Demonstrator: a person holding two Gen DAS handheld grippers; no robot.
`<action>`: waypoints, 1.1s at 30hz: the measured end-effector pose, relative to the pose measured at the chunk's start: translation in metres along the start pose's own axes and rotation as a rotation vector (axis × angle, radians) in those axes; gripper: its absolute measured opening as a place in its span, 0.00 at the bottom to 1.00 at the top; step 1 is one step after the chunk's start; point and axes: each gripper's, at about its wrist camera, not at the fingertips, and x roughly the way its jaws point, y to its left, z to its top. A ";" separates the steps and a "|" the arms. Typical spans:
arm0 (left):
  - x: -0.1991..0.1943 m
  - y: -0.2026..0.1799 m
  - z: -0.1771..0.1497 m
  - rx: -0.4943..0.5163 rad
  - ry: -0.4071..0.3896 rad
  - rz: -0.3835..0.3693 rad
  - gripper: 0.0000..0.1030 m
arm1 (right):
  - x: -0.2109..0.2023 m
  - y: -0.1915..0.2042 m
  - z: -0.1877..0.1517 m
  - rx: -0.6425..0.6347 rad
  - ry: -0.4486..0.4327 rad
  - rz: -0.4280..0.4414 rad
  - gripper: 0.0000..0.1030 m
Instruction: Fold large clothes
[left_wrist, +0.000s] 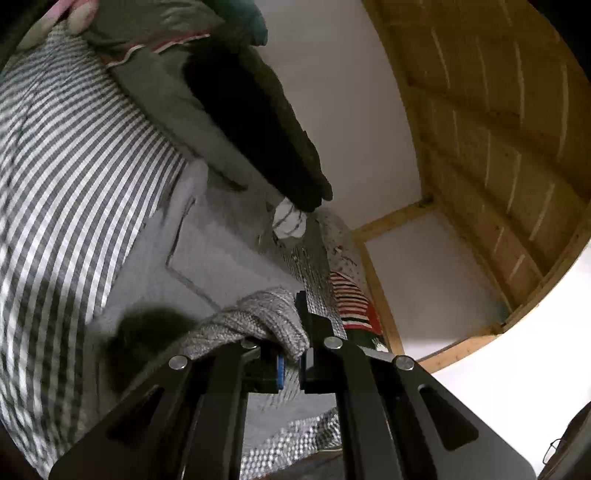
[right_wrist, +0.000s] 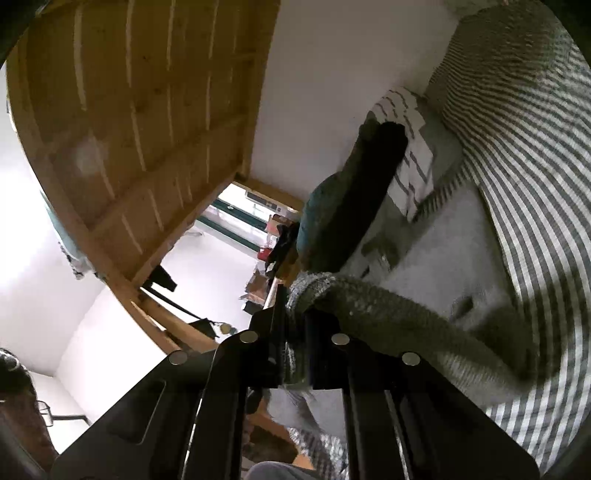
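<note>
- The left gripper (left_wrist: 291, 363) is clamped on a thick fold of a grey knitted garment (left_wrist: 258, 317); the ribbed hem bulges over and ahead of the fingertips, and the rest trails off to the tool's left, down towards the bed.
- The right gripper (right_wrist: 295, 354) is likewise closed on a bunched edge of the same grey knit, which humps over the tips and runs away to the tool's right.
- Beyond both tools lies a grey-and-white striped bedcover (left_wrist: 74, 184), with a pale sheet (left_wrist: 221, 258) beside it and a heap of dark clothes (left_wrist: 255, 122) further ahead against the wall.
- Wooden slats (left_wrist: 480, 110) of an upper bunk hang above and ahead of the tools.
- The step in hand appears to be raising the garment by two points on its edge so that it hangs open.
- To do this well, both clamps should probably stay tight, the hands rise evenly, and the edge between them draw taut.
- The bunk overhead seems close, so headroom may limit the lift.
- The dark heap ahead could catch the trailing cloth.
</note>
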 end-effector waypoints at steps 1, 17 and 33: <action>0.005 -0.001 0.008 0.002 -0.001 0.001 0.03 | 0.007 0.000 0.008 -0.007 0.001 -0.009 0.08; 0.172 0.042 0.176 0.029 0.016 0.197 0.04 | 0.162 -0.120 0.149 0.093 0.043 -0.351 0.09; 0.208 0.066 0.251 0.263 -0.001 0.223 0.94 | 0.265 -0.169 0.195 -0.206 0.630 -0.601 0.11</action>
